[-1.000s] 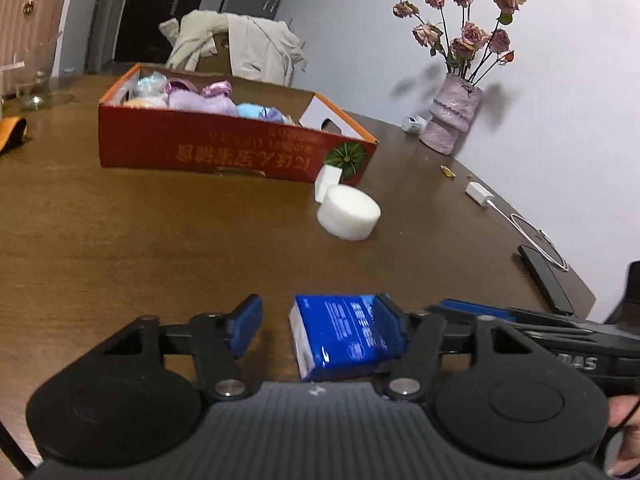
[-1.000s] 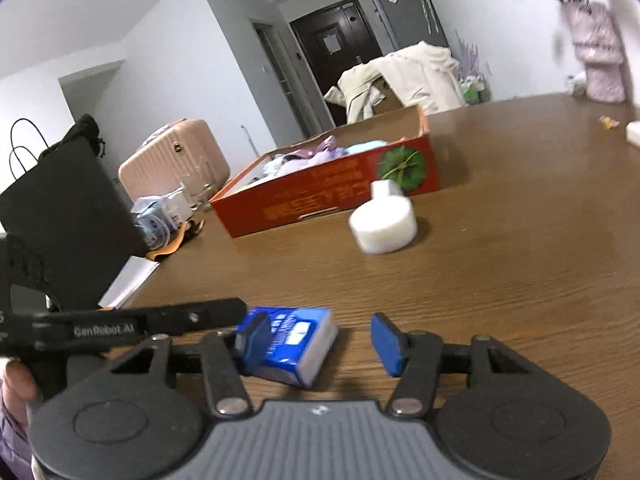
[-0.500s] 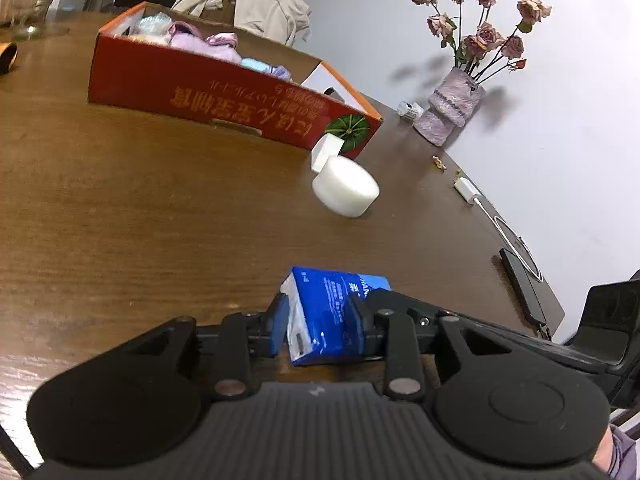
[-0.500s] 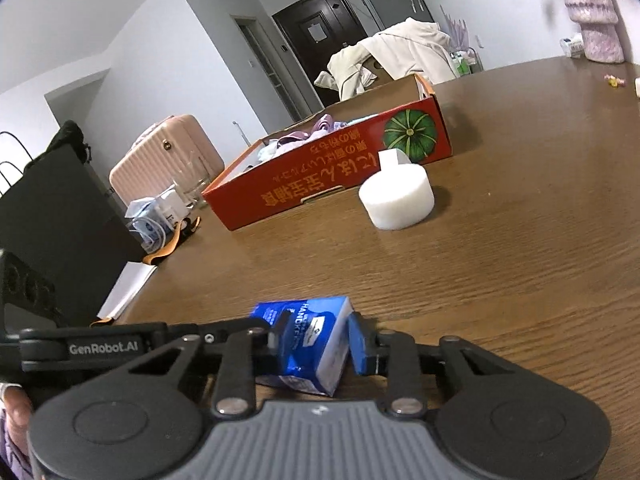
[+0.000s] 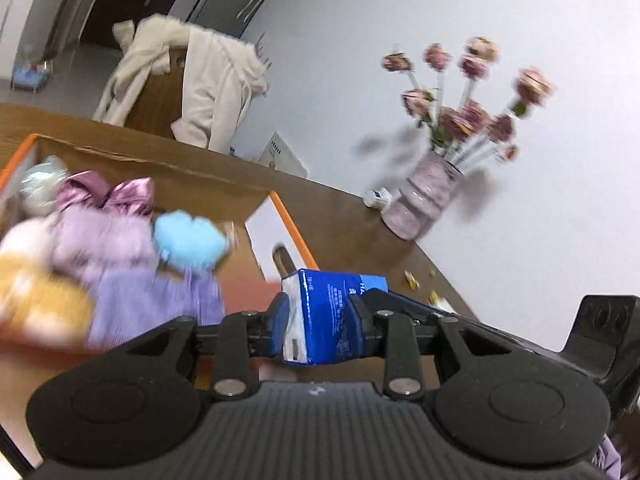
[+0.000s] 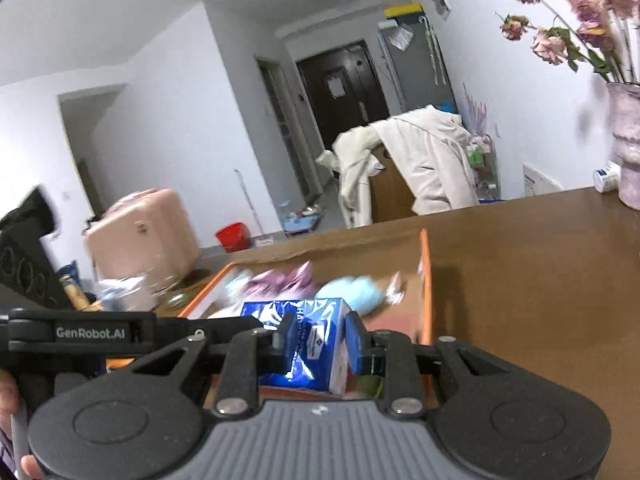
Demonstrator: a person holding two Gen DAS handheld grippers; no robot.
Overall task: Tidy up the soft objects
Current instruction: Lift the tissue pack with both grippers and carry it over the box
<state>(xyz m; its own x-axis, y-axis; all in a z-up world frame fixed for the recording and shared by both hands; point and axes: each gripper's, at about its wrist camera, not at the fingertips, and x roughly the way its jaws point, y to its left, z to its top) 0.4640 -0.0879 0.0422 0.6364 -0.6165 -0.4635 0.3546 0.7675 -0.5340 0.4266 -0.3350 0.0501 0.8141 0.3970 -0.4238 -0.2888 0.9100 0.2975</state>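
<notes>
A blue tissue pack [image 5: 336, 284] hangs in the air, gripped from both ends. My left gripper [image 5: 320, 312] is shut on it, its blue pads pressed into the sides. My right gripper [image 6: 320, 336] is shut on the same tissue pack [image 6: 296, 312] from the other end. The pack sits just above the near wall of the orange cardboard box [image 5: 288, 220], whose rim [image 6: 424, 264] shows in the right wrist view. In the box lie soft toys: a light blue plush [image 5: 188, 240], a purple one [image 5: 112, 240] and a yellow one [image 5: 36, 300]. The picture is blurred by motion.
A pink vase of dried roses [image 5: 424, 200] stands on the brown table [image 6: 520, 280] by the wall, a small white bottle [image 5: 378, 198] beside it. A chair draped with a cream coat [image 5: 192, 92] is behind the box. A pink suitcase [image 6: 140, 236] stands far left.
Both grippers closed on the tissue pack, lifted it off the table and carried it forward to the box. The white foam roll has dropped out of view.
</notes>
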